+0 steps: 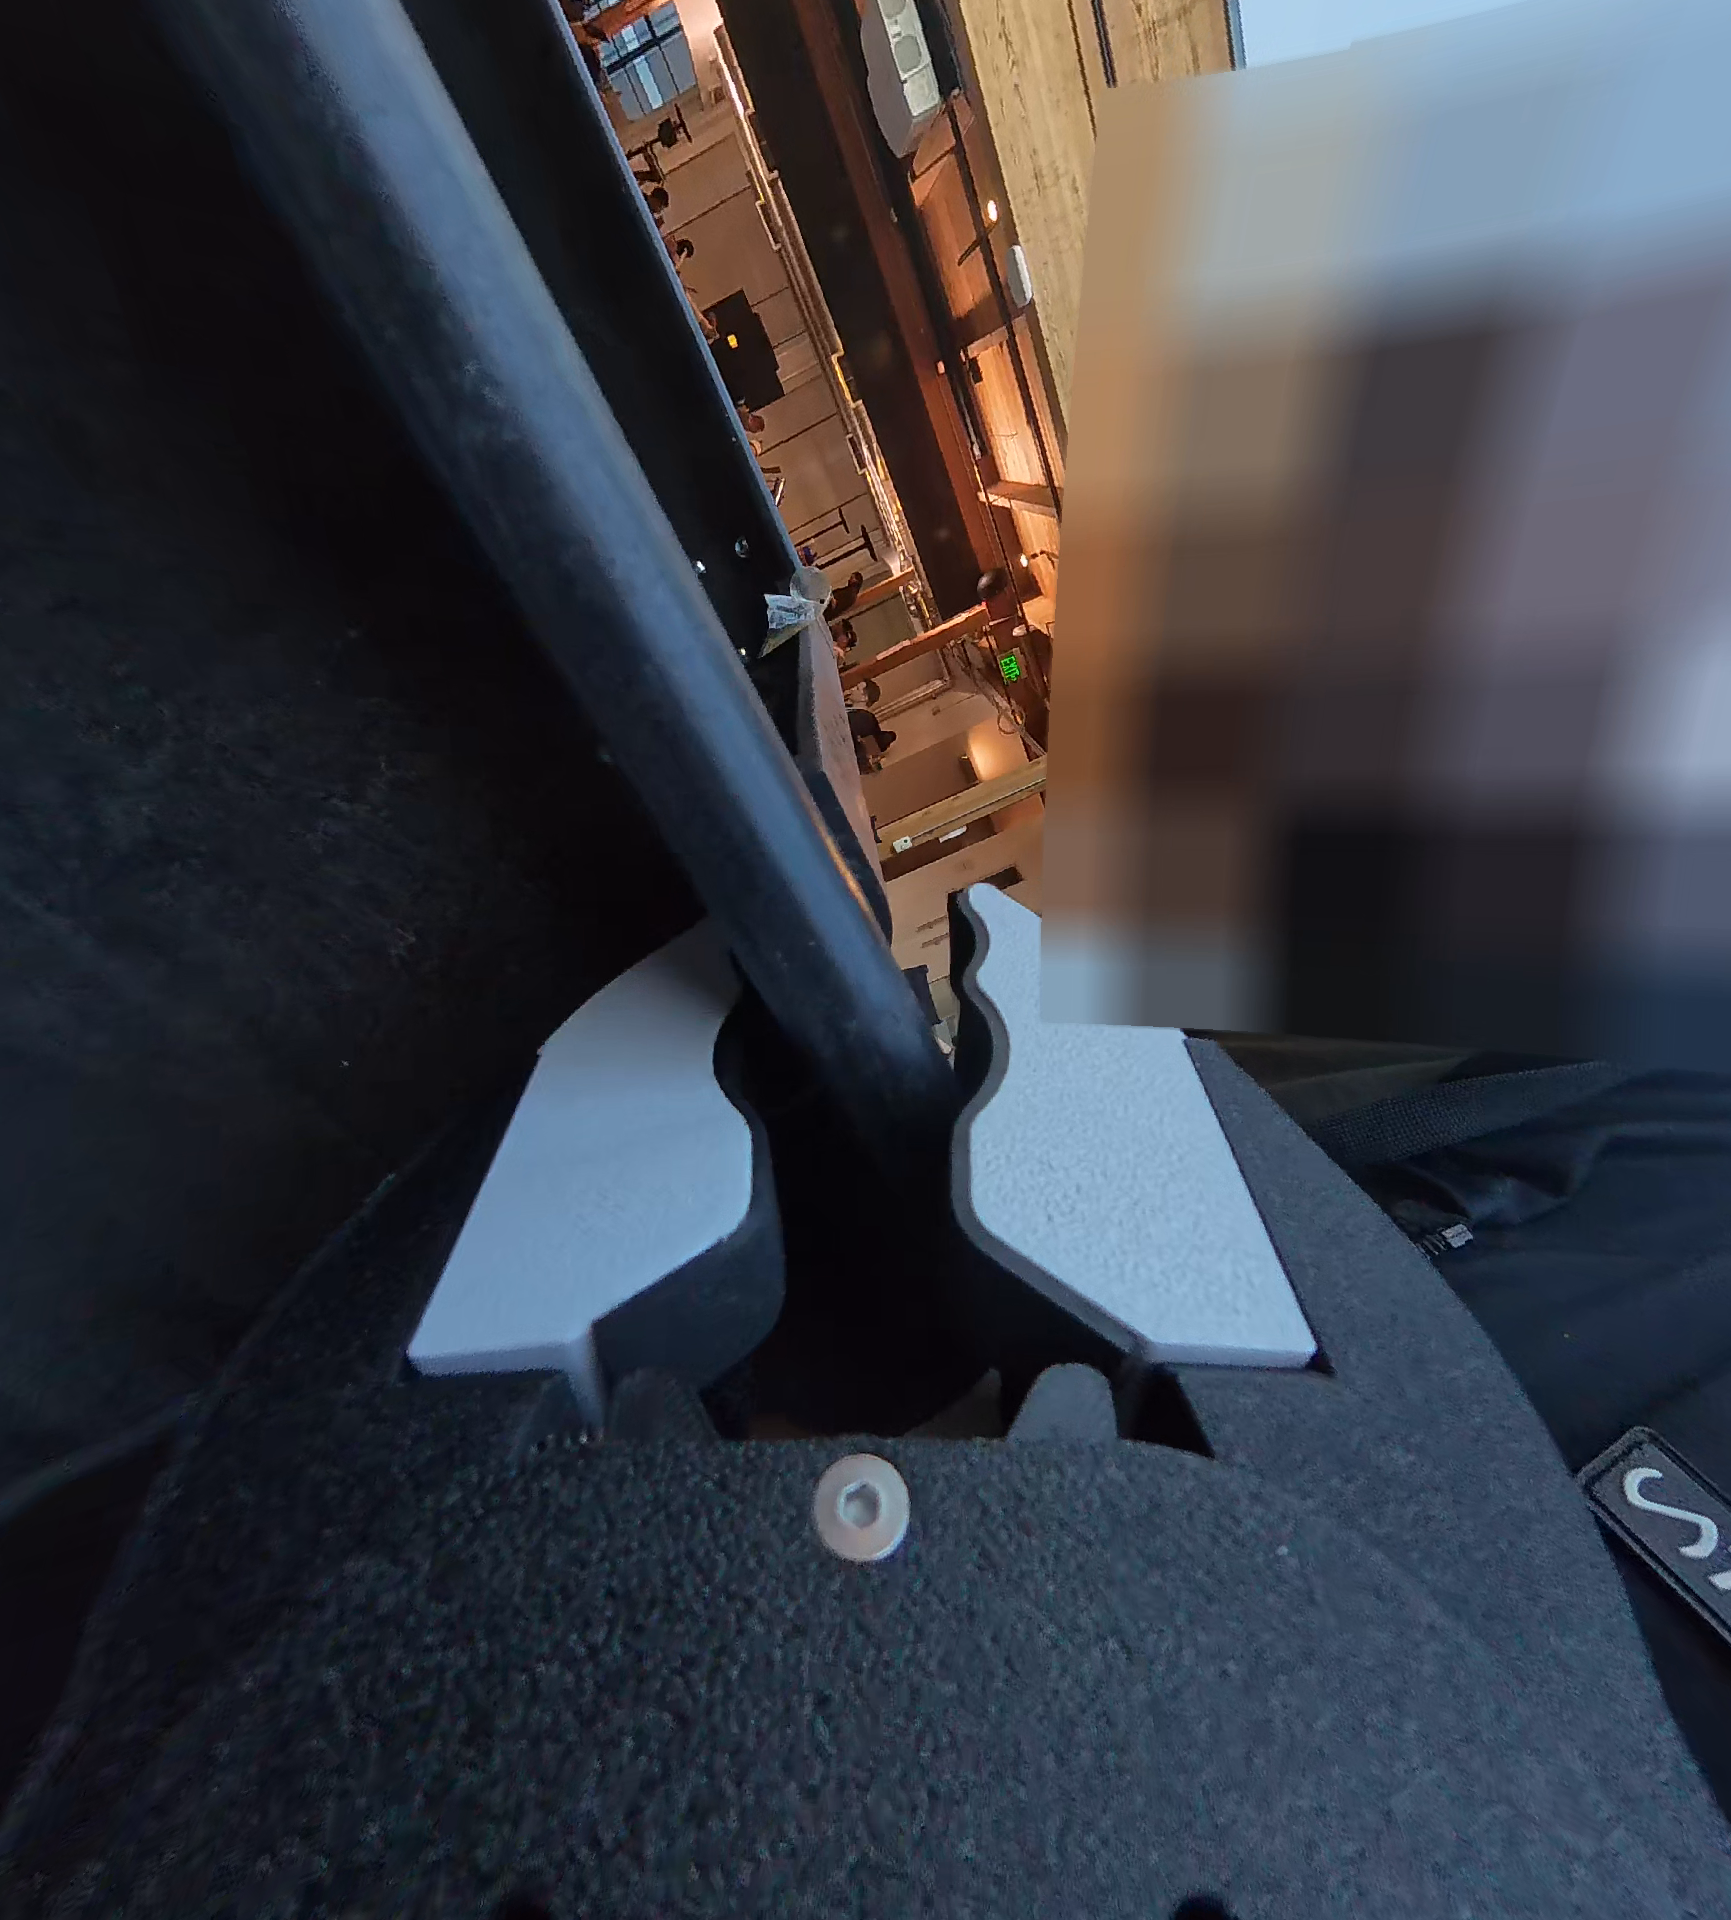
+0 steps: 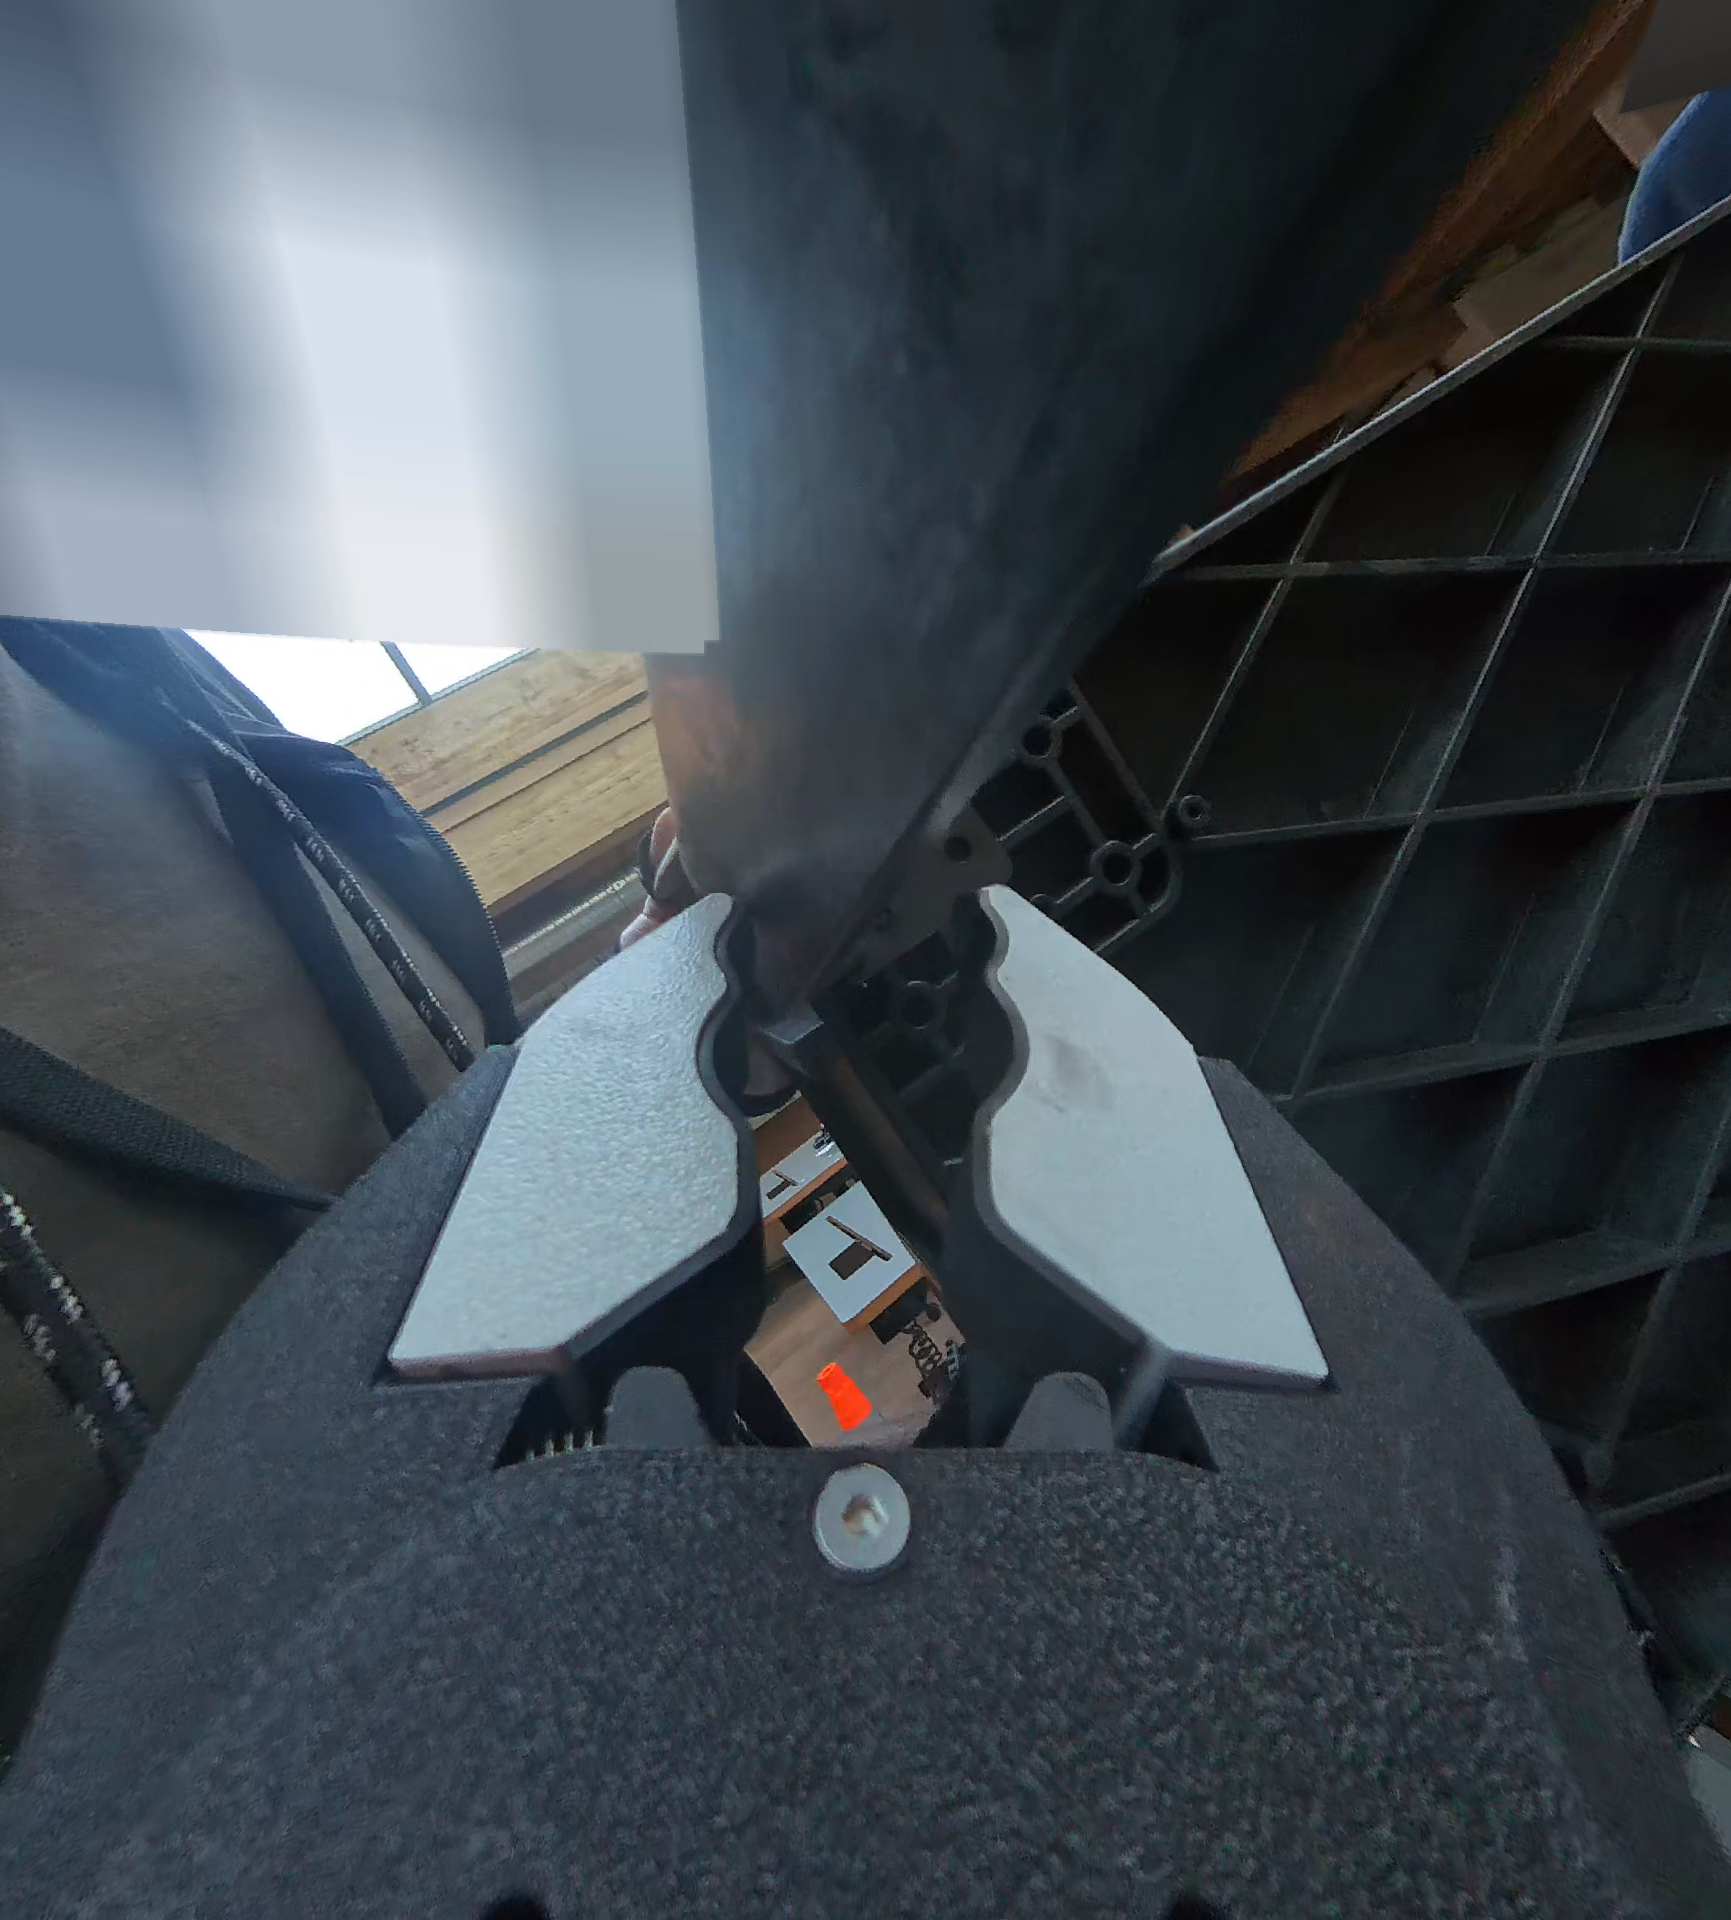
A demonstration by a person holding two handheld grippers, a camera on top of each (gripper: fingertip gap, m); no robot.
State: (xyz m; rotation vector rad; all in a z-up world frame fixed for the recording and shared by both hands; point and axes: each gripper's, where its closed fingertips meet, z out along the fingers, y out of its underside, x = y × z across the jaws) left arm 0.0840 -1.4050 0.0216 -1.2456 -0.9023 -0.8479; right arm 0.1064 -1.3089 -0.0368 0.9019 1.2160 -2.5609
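My left gripper is shut on a black round tube that slants from the upper left down between its white fingers. A black fuzzy panel lies just left of the tube. My right gripper has its jaws closed around the junction of a dark upright slab and a black plastic panel with grid ribs. Both grey fingers touch that junction at the tips. The grip point itself is partly hidden.
A black garment with a sewn label lies close on the right in the left wrist view. A tan bag with black straps and cord is at left in the right wrist view. An orange cone and tables show far off between the fingers. Left tips to right tips: about 12 cm.
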